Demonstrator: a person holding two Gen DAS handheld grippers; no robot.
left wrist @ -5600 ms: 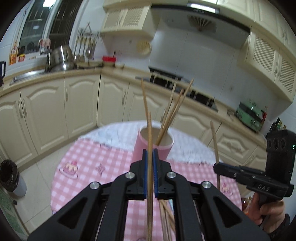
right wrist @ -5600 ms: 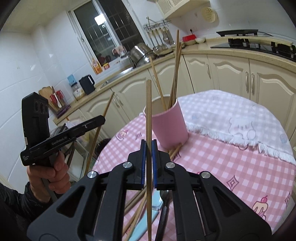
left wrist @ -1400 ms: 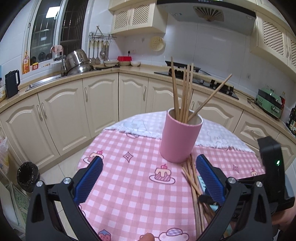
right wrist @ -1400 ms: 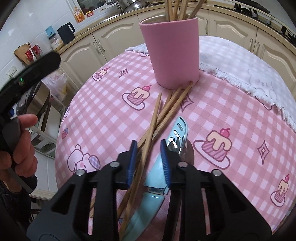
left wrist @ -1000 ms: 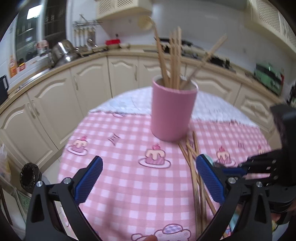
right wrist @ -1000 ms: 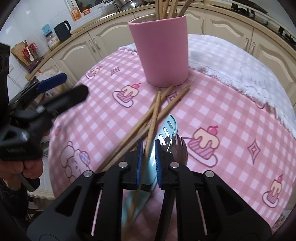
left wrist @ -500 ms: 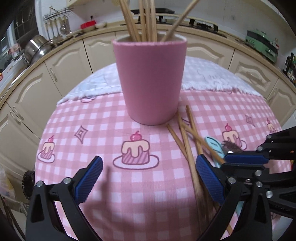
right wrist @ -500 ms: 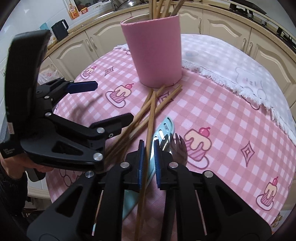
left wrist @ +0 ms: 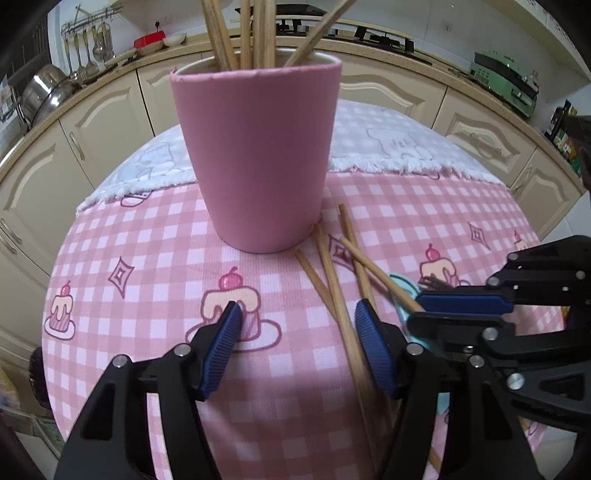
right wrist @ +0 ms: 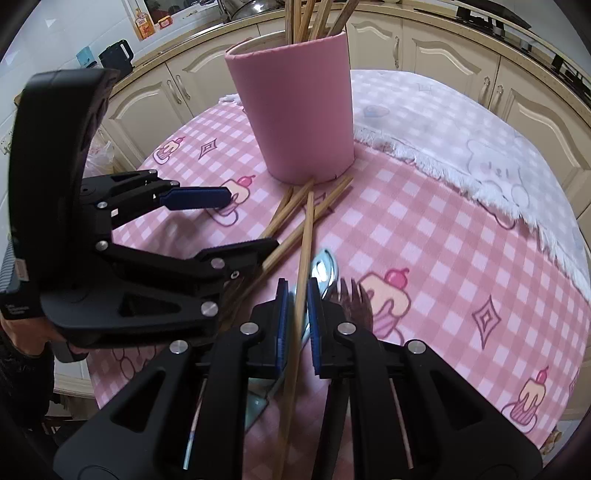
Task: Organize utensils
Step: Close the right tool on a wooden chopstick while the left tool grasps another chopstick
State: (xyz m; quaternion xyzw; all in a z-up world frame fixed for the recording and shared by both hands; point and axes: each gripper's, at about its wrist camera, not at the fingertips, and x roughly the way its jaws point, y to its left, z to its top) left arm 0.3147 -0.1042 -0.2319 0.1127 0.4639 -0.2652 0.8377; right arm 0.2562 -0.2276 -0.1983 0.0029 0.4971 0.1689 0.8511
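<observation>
Right tongs (right wrist: 295, 317) are clamped on one chopstick (right wrist: 305, 236), tip by the pink cup (right wrist: 295, 107) on the desk (right wrist: 443, 236). Left tongs (left wrist: 295, 343) hang partly open beside the loose chopsticks (left wrist: 332, 280).

At the top centre of our left view the cup (left wrist: 258, 155) stands on the table (left wrist: 147, 258), chopsticks (left wrist: 255, 33) in it. Below right lie loose chopsticks (left wrist: 332, 280), with the spoon (right wrist: 325, 273) and fork (right wrist: 351, 299) right of them.
</observation>
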